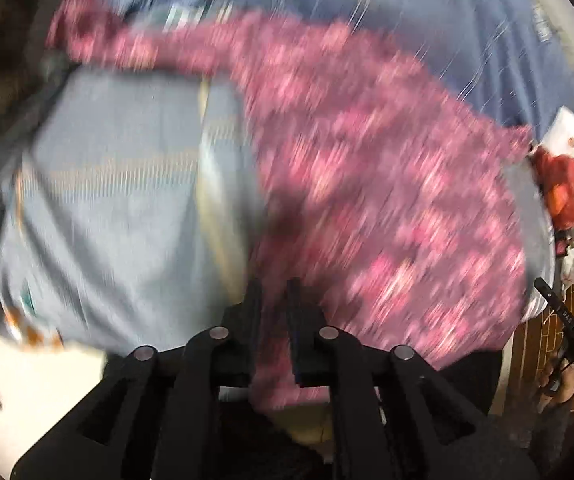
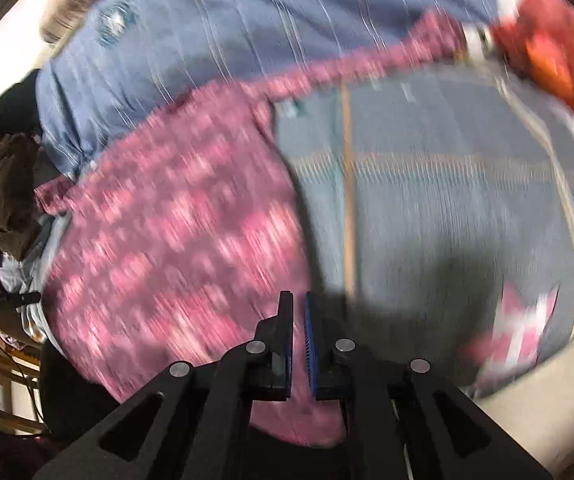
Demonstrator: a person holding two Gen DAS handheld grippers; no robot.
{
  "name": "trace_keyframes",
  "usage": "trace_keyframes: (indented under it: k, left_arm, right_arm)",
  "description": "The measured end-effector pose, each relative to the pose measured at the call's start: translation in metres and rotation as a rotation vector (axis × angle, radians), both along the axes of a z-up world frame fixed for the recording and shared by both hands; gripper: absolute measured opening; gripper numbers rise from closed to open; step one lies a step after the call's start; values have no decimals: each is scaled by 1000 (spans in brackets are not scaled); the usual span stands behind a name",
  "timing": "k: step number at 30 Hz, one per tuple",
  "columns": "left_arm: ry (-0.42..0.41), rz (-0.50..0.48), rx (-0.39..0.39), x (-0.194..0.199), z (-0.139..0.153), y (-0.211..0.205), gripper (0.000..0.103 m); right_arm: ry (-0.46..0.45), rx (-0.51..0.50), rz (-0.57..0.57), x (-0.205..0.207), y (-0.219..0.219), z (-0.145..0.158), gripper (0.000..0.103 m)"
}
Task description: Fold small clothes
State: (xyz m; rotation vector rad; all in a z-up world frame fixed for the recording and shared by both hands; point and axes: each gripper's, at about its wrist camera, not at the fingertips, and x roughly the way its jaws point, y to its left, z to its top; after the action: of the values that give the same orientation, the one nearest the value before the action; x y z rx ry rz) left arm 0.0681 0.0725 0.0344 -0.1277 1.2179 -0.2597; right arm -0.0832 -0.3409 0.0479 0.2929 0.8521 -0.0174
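Observation:
A pink patterned garment (image 1: 367, 184) is spread out over a blue-grey bedcover (image 1: 119, 200); both views are blurred by motion. My left gripper (image 1: 274, 304) is shut on the garment's near edge, with cloth running between its fingers. My right gripper (image 2: 297, 312) is shut on the other near edge of the same garment (image 2: 175, 232). A long sleeve (image 1: 127, 44) stretches to the far left in the left wrist view, and a sleeve (image 2: 367, 64) reaches to the far right in the right wrist view.
A blue striped cloth (image 1: 387, 12) lies beyond the garment. Red and orange items (image 1: 563, 188) sit at the right edge; they also show in the right wrist view (image 2: 547, 52). A dark brown cloth (image 2: 7, 192) lies at the left. A pink and white piece (image 2: 515, 332) lies at the right.

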Motion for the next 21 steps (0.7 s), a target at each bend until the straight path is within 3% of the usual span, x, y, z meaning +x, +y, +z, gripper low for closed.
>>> trace_keyframes:
  k: [1,3,5,8,12,13,14,16,20,21]
  left_arm:
    - [-44,-9,-8,12,13,-9,22]
    - [-102,-19,5,33,23,-26,52]
    - [-141,-32,30,55,21,-46,54]
    - [-115,-48,53,83,-3,-69,55]
    - [-54,-51,138,98,-52,-88,55]
    - [-49,-55,153,99,-58,-90,57]
    - [-104,-65,167,95,-55,-92,61]
    - [-125,-110,193,93,-54,-98,62]
    - [-134,-112,165,93,-55,-91,66]
    - [-136,-108,150,92,-54,-87,67]
  right_arm:
    - [-40,18,21,12,4,12,9]
    - [-77,34,59,38,13,24,14]
    - [-86,14,76,66,22,25,19]
    - [-50,-29,85,110,33,6,19]
    - [100,-53,89,143,33,-44,16]
    - [51,-14,98,141,28,-39,17]
    - [33,38,105,142,16,-30,16]
    - [-26,94,47,144,-18,-9,17]
    - [-129,127,-289,158,-148,21,45]
    - [-136,139,-389,163,-188,22,45]
